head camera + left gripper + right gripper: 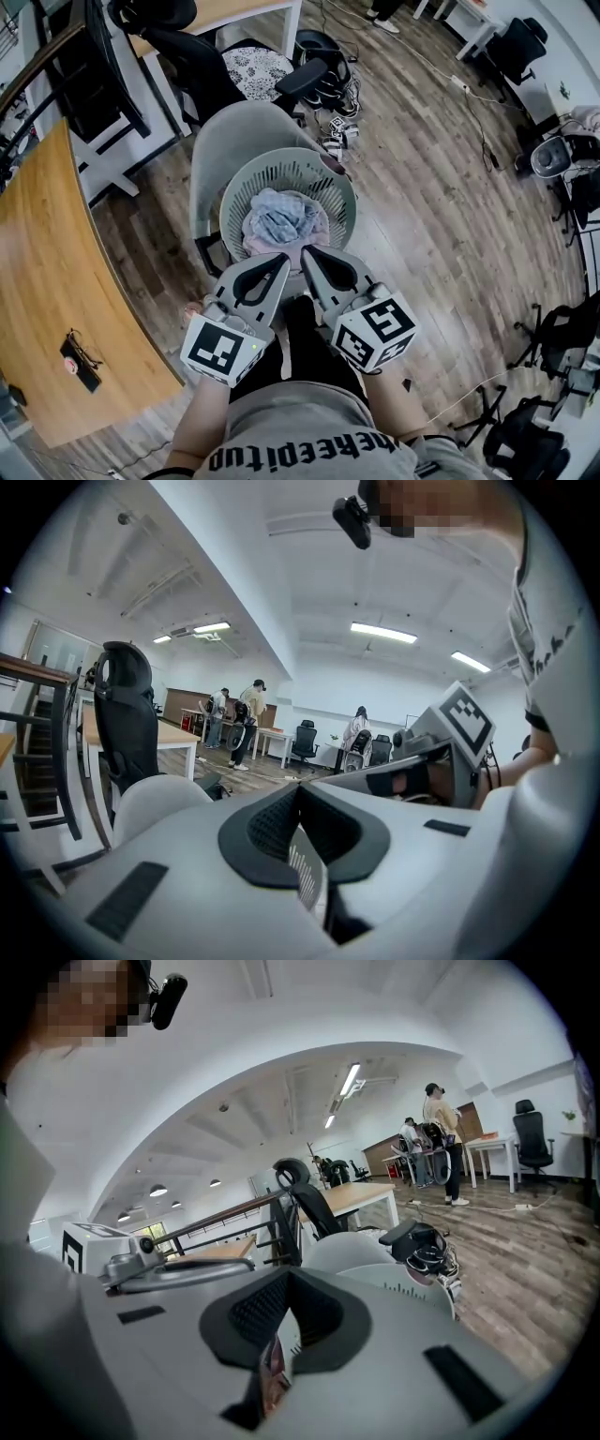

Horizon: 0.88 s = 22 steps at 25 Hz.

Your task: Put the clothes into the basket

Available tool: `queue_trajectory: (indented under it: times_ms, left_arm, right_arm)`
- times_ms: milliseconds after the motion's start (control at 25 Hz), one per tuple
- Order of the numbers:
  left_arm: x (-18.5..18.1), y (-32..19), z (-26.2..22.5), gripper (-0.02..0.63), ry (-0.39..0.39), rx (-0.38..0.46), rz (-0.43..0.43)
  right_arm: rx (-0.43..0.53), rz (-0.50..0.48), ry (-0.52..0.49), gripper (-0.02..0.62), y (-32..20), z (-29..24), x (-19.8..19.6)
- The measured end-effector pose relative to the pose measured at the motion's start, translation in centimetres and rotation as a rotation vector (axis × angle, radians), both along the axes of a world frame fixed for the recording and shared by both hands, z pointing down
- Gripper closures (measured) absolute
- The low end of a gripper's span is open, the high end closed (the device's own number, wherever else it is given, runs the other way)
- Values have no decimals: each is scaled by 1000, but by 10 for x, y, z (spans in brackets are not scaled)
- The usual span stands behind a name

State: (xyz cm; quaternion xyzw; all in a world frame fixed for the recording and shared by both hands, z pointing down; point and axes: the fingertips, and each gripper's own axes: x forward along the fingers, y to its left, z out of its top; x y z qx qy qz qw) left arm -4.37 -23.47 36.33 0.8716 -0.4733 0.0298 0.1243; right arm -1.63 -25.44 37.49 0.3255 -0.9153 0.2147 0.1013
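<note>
Clothes (pixel 281 220), a pale blue piece bunched on top of something pink, lie heaped inside the basket (pixel 343 192), a round pale one with slotted walls that sits on the seat of a grey chair (pixel 225 131). Both tools hang over the near edge of the basket, side by side and angled toward each other, so their tips are close together but apart. The left hand-held gripper (pixel 279 260) has its jaws brought together with nothing between them; its own view (pixel 298 785) shows the dark pads meeting at the tip. The right hand-held gripper (pixel 309 251) is likewise closed and empty, its pads meeting in its own view (pixel 286 1272), with the basket rim (pixel 412 1288) and the chair back (pixel 347 1246) just beyond it. Neither tool touches the clothes. A curved wooden counter (pixel 47 272) stands to the left of the chair, well apart from the basket, with a small dark object (pixel 80 361) on it. Wood-plank floor (pixel 441 216) spreads around, with cables and black office chairs toward the far side.
</note>
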Motion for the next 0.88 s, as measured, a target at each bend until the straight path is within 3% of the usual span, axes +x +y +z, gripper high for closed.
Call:
queue_trajectory:
  times_ms: [880]
  left_arm:
    - [8, 25, -49, 592, -7, 131, 110]
  right_arm:
    - [188, 71, -62, 584, 46, -67, 6]
